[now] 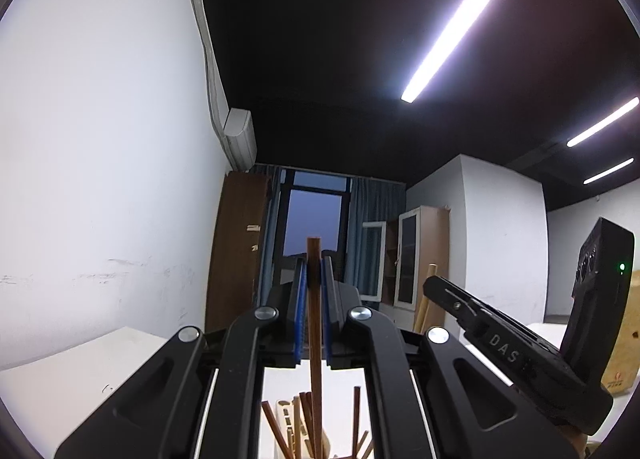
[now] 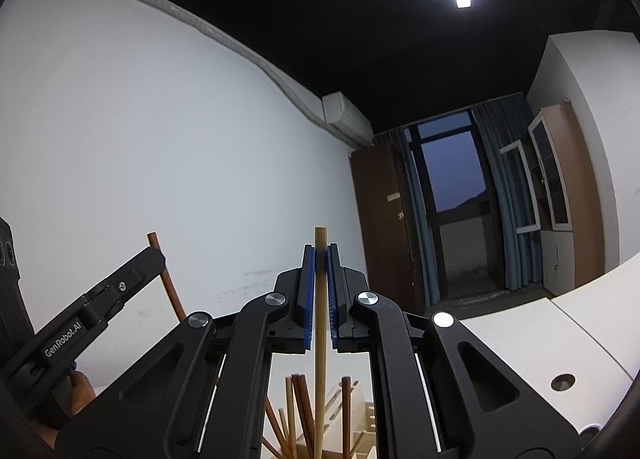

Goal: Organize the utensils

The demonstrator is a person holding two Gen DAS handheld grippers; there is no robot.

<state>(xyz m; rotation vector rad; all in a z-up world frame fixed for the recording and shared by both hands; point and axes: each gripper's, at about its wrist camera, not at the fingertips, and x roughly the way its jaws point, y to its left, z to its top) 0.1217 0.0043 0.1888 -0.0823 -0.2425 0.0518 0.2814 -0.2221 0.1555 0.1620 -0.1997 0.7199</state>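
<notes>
White walls, dark ceiling with strip lights, far window at dusk, white bench (image 2: pixel 532 339) below. Left hand-held gripper (image 1: pixel 315 279) pinches a dark brown chopstick (image 1: pixel 314 259) upright between blue pads; right hand-held gripper (image 2: pixel 320 267) clamps a pale bamboo chopstick (image 2: pixel 320 243) likewise. Wooden holder (image 2: pixel 360 415) with more sticks sits just under both. Likely step: dropping sticks into slots, so keep each vertical, line the tip over a free slot, lower before releasing. Readable: "GenRobot.AI", "DAS"
</notes>
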